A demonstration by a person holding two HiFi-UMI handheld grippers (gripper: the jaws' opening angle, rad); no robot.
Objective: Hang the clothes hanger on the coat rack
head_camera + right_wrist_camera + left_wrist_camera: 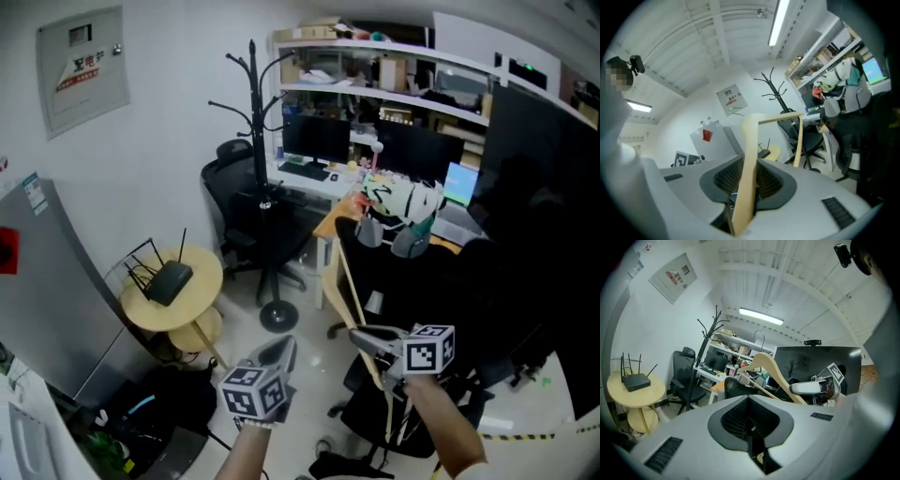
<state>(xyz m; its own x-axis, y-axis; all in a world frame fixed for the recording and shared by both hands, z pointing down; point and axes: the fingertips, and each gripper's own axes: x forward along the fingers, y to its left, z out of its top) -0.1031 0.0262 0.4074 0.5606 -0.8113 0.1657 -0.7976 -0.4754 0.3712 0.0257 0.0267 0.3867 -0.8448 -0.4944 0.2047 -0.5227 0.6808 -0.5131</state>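
**Hanger in right claw, not yet on the rack**

The right gripper (361, 335) is pinching one wooden arm of the clothes hanger (349, 281) between its pads and holding it in the air above the floor (the grip is sitting near the arm's lower end). The left gripper (279, 352) is hovering just beside it, jaws pressed together on nothing. The coat rack (258, 141) is standing well apart from the hanger, next to a black office chair (230, 187).

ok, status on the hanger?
Left gripper shut, empty. Right gripper clamped on wooden hanger. Coat rack ahead, hooks bare; office chair beside its base.
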